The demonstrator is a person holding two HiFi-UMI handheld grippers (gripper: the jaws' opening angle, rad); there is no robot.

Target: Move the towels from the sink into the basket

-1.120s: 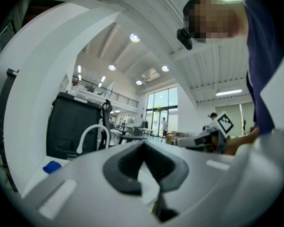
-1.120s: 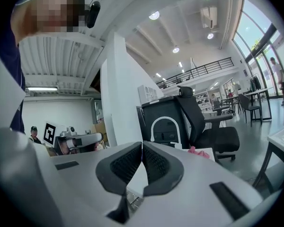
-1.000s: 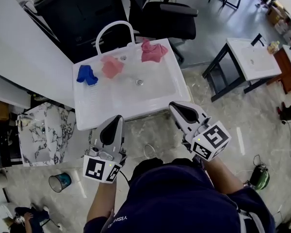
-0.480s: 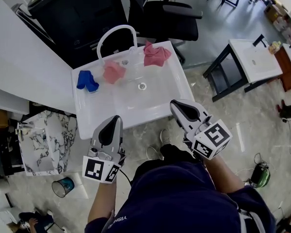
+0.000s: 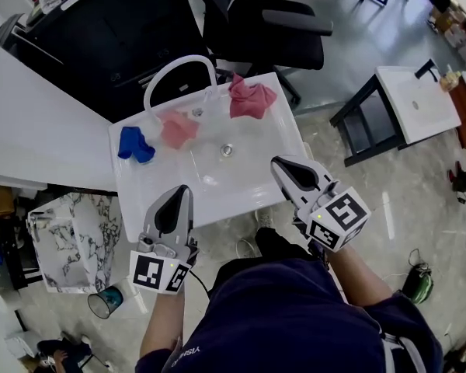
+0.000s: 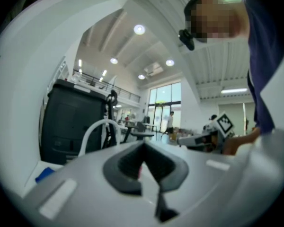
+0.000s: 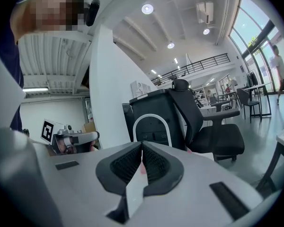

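Three towels sit at the sink (image 5: 252, 179), and I take them from its left side across. A blue towel (image 5: 133, 144) lies bunched on the sink's left rim, toward the back. Just beside it, a pale pink towel (image 5: 177, 128) sits at the back of the basin, under the white arched faucet (image 5: 179, 62). The drain (image 5: 227, 150) shows bare near the middle of the basin. A darker pink towel (image 5: 250, 98) is heaped on the sink's back right corner.

At the sink's near edge I have both tools. The left gripper (image 5: 182, 191) hangs over the near left part of the rim, pointing toward the back of the sink. Its fingers (image 6: 128, 167) are closed together with nothing between them. The right gripper (image 5: 279, 165) sits at the sink's near right corner, angled in toward the basin. Its fingers (image 7: 158, 167) are pressed together too, empty. Both tools are well apart from all three towels.

Behind the sink stands a black office chair (image 5: 276, 33), near its back right corner.
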